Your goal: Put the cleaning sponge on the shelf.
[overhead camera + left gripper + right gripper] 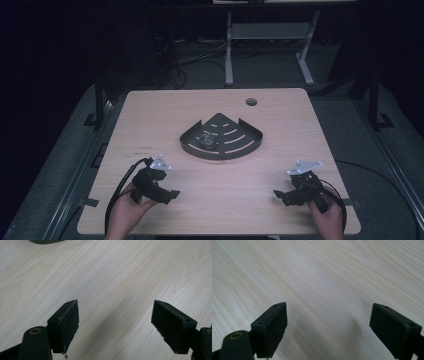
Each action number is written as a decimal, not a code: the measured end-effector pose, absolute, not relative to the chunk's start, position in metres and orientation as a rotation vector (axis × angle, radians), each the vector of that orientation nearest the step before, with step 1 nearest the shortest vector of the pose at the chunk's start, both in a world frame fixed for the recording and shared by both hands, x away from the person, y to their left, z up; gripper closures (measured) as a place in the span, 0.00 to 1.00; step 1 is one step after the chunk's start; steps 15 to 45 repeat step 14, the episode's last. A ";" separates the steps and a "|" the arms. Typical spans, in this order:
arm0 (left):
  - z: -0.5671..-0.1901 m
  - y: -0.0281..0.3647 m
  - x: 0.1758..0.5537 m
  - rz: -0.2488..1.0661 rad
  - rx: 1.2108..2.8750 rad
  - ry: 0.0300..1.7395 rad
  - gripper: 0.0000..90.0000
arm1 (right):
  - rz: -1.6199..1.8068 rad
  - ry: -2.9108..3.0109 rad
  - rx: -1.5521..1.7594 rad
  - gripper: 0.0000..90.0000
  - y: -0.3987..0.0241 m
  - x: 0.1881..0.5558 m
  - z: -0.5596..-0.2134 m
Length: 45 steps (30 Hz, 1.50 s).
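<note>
my left gripper (pixel 170 194) and right gripper (pixel 278 194) low over near table (pixel 150 115) edge, jaws of both spread wide, nothing between. best next: bring left in slow toward small round metal piece (pixel 207 140), approach from above. piece dark, ribbed, sits in left part of slotted fan-shaped tray (pixel 250 131), mid-table, well apart from both grippers.

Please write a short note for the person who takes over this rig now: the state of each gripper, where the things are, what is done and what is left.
Left gripper: open, nothing between the jaws, low over the near left of the table.
Right gripper: open, nothing held, low over the near right.
Things: a dark quarter-round slotted corner tray at the table's middle; a small round metal piece lies in its left part.
Done: nothing visibly handled yet.
Left: probably reach to the tray and the piece; both stand apart from the grippers.
</note>
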<state>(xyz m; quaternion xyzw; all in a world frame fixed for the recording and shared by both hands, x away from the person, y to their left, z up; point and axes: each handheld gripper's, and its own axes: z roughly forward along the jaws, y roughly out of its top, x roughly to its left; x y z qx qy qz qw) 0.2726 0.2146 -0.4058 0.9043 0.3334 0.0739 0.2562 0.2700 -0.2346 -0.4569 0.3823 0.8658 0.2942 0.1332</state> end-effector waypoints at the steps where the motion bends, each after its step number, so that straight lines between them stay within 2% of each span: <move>1: -0.406 0.217 0.272 0.205 2.450 0.911 0.24 | 0.853 2.510 1.113 0.16 -0.235 0.270 -0.457; 14: -0.418 0.239 0.255 0.211 2.407 0.946 0.23 | 0.857 2.497 1.119 0.16 -0.237 0.267 -0.457; 45: -0.418 0.239 0.255 0.211 2.407 0.946 0.23 | 0.857 2.497 1.119 0.16 -0.237 0.267 -0.457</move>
